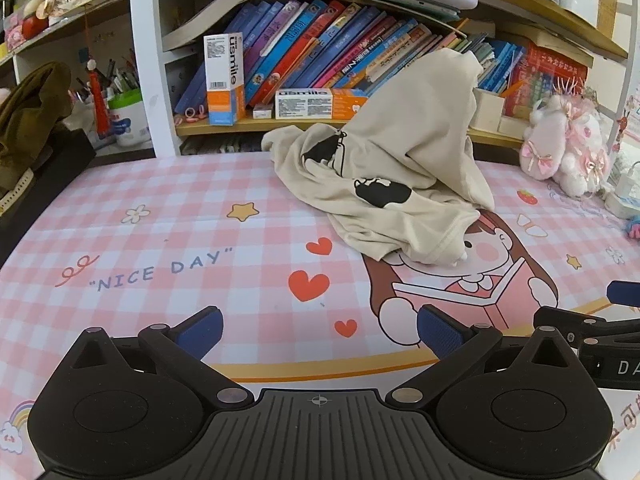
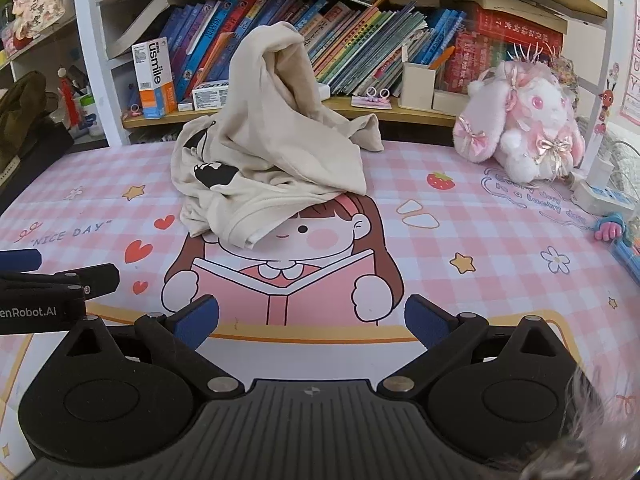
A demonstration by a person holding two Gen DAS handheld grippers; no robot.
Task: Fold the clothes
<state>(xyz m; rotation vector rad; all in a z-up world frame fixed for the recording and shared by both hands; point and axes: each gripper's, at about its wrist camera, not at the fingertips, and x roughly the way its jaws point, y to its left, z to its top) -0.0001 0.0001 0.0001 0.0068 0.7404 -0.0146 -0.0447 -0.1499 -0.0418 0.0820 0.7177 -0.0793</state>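
Both claws tilt down over the counter [image 1: 168, 240], jaws wide, nothing held: left claw [image 1: 320, 330], right claw [image 2: 312, 320]. Cream shirt [image 2: 272, 152], soft and crumpled with black print, sits heaped near the bookshelf [image 2: 360, 110], peaking upward, well apart from both.

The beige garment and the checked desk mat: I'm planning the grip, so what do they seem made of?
The beige garment looks like soft, matte cotton-type knit: it slumps in loose folds and shows a stitched hem. The checked desk mat looks like smooth printed plastic or rubber, lying flat with a faint sheen; which one is unclear.
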